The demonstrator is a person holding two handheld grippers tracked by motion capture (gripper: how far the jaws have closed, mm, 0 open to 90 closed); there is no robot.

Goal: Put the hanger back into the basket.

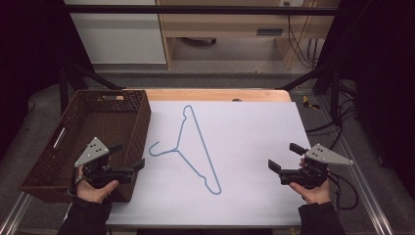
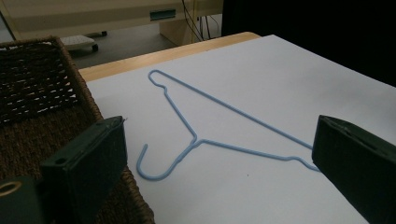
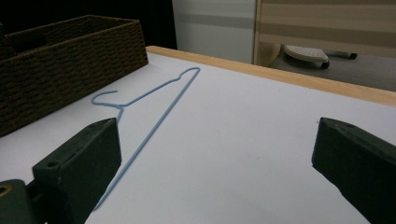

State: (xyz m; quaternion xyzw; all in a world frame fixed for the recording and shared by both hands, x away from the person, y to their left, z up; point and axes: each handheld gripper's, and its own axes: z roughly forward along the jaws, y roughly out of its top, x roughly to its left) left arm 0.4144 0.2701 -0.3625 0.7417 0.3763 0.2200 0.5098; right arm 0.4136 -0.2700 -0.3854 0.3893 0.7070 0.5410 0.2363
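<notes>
High view: blue hanger (image 1: 188, 147) flat between open left claw (image 1: 129, 156), right claw (image 1: 284, 156)

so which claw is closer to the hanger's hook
The left claw, beside the wicker basket. The blue hanger has its hook curling toward it; the right claw sits across bare white table.

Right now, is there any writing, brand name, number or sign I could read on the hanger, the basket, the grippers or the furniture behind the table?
None can be read.
The blue hanger, the wicker basket and the white sheet bear no text.
A small dark plate on the wooden furniture behind the table may carry a label, but it is too small and blurred to read.
</notes>
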